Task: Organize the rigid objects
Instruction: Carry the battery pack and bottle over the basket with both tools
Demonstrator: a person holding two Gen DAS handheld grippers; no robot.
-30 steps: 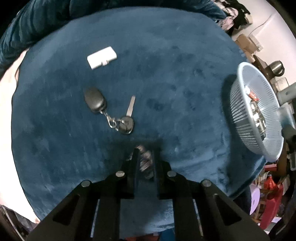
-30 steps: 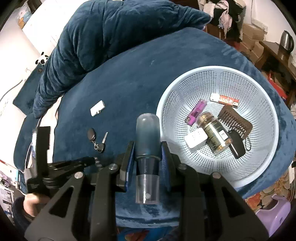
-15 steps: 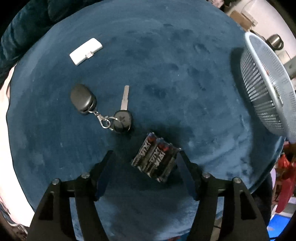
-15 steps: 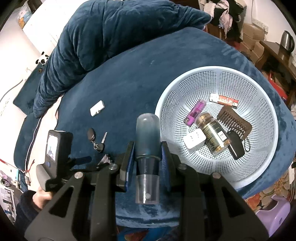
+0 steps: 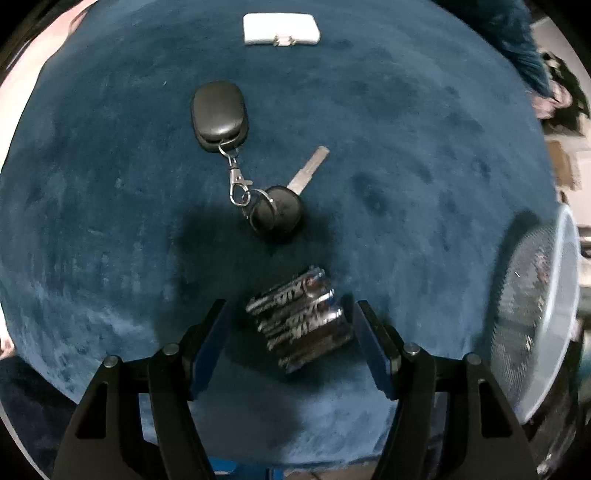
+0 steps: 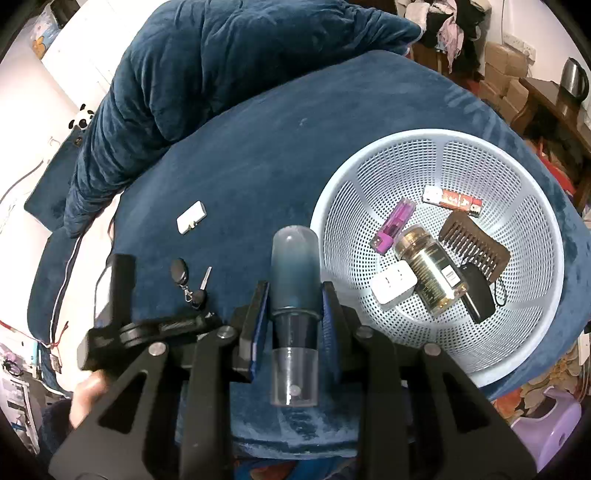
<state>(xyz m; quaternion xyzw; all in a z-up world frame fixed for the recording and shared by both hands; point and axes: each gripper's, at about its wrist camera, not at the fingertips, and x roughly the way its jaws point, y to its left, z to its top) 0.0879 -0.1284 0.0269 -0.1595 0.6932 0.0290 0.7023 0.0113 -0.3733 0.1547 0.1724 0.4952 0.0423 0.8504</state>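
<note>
A shrink-wrapped pack of batteries (image 5: 299, 321) lies on the blue plush cloth (image 5: 406, 147) between the fingers of my left gripper (image 5: 291, 314). That gripper is open, points almost straight down, and its pads stand off the pack, the right one closest. Beyond the pack lie a black key fob (image 5: 218, 110) chained to a car key (image 5: 280, 210), and a flat white case (image 5: 280, 29). My right gripper (image 6: 295, 291) is shut on a translucent blue-tinted bottle (image 6: 295, 258), held above the cloth left of the pale blue basket (image 6: 517, 295).
The basket holds a purple lighter (image 6: 395, 225), a gold-lidded jar (image 6: 428, 273), a brown comb (image 6: 476, 243), a white plug (image 6: 393, 284) and other small items. A bunched blue quilt (image 6: 221, 74) lies behind. A hand (image 6: 88, 395) grips the left tool. A kettle (image 6: 574, 75) and boxes stand at the right.
My left gripper opened and let the battery pack down onto the cloth, then sank and rolled, so the keys and white case swung round in its view. The right gripper kept still with the bottle.
</note>
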